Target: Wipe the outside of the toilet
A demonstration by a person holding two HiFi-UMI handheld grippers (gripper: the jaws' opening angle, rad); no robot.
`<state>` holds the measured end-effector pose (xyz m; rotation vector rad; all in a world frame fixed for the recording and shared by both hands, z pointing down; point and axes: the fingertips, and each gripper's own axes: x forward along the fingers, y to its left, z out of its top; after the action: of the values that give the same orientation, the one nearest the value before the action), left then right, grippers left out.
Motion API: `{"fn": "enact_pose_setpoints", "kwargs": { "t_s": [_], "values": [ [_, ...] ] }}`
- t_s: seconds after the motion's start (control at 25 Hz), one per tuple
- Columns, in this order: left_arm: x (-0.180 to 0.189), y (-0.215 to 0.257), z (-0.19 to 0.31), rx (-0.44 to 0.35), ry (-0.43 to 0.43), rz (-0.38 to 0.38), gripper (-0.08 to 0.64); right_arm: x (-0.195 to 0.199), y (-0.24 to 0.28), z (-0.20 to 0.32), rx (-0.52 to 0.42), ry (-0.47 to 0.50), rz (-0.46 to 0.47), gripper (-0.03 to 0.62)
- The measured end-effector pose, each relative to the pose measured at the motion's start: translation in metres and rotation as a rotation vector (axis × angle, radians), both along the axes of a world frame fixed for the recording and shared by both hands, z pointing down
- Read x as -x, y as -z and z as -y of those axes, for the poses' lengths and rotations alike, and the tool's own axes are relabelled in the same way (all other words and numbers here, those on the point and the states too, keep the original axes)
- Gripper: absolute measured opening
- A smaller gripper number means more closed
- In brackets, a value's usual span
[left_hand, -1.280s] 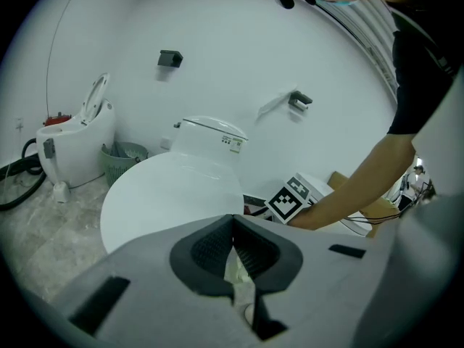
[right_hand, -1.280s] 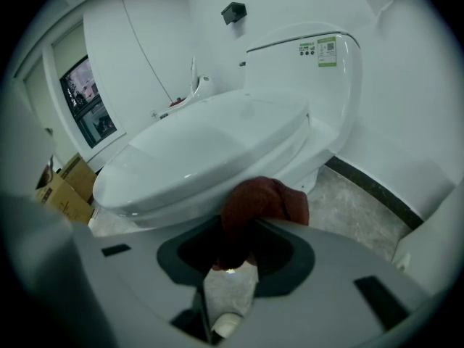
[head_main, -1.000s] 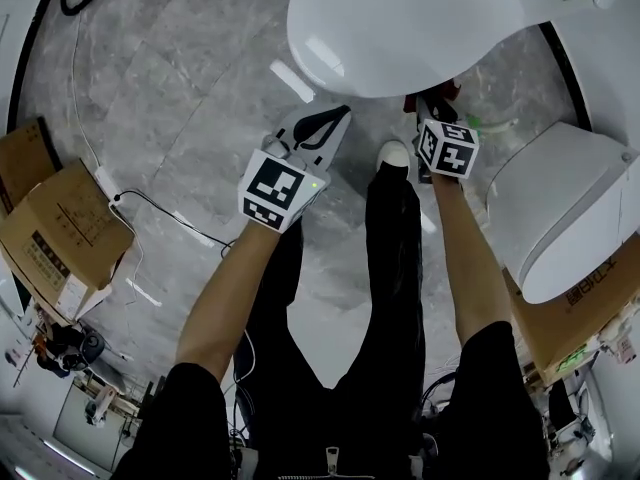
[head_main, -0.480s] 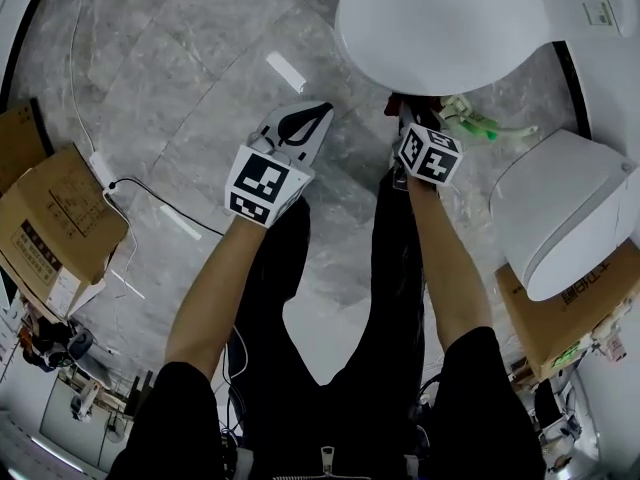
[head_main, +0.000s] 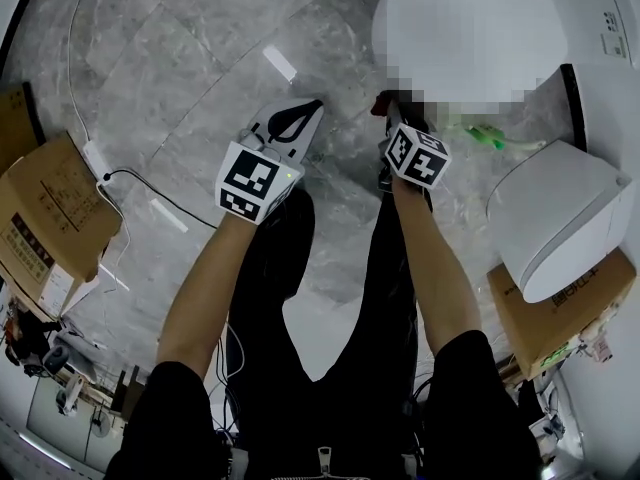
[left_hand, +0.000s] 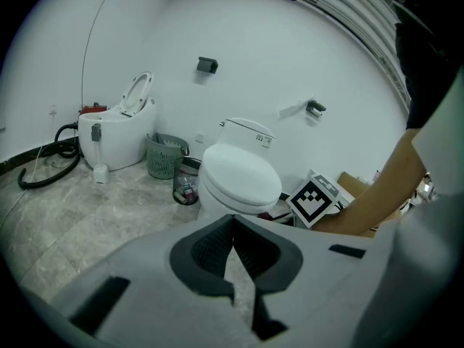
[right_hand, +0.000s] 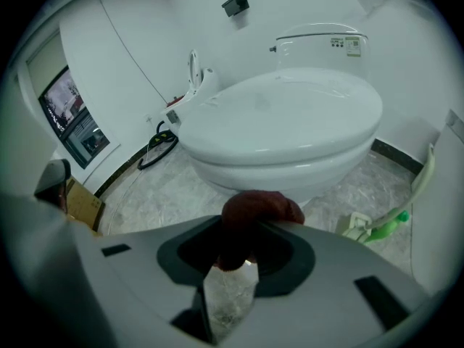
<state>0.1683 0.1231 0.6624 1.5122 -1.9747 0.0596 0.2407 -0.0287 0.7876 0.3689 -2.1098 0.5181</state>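
Right gripper: jaws pinched narrow on a crumpled dark red cloth. The wad bulges out above the jaw tips, lower centre of the right gripper view. A white ceramic toilet with its lid closed fills the middle of that view. The cloth sits low, just in front of the bowl's front curve (contact not clear).

Left gripper: jaws closed together, dark pads meeting at the tips, nothing between them. In the head view it is at upper centre over the grey marbled tile floor, left of the toilet and apart from the right gripper. The right gripper is just under the toilet's lower left edge there, with the red cloth showing at its tip. The left gripper view has the toilet at centre, and the right gripper's marker cube at lower right, beside the bowl.

Other stuff:
- A second white toilet with raised seat is at the left of the left gripper view.
- A grey-green mesh waste basket is just beside it.
- A black hose lies on the floor at far left.
- A green and white plastic item lies on the floor at the lower right of the right gripper view.
- A brown cardboard box is at the left edge of the head view.
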Motion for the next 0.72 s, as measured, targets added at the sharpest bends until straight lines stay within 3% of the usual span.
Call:
{"fn": "enact_pose_setpoints", "kwargs": {
  "t_s": [0.4, 0.64, 0.72],
  "values": [
    [0.036, -0.001, -0.049, 0.005, 0.025, 0.002, 0.0, 0.065, 0.005, -0.045, 0.008, -0.063, 0.035, 0.118],
    [0.052, -0.004, -0.075, 0.029, 0.045, 0.006, 0.0, 0.106, 0.009, -0.056, 0.009, -0.047, 0.08, 0.118],
    [0.056, -0.004, -0.079, 0.027, 0.06, 0.009, 0.0, 0.113, 0.012, -0.067, 0.016, 0.0, 0.108, 0.118]
  ]
}}
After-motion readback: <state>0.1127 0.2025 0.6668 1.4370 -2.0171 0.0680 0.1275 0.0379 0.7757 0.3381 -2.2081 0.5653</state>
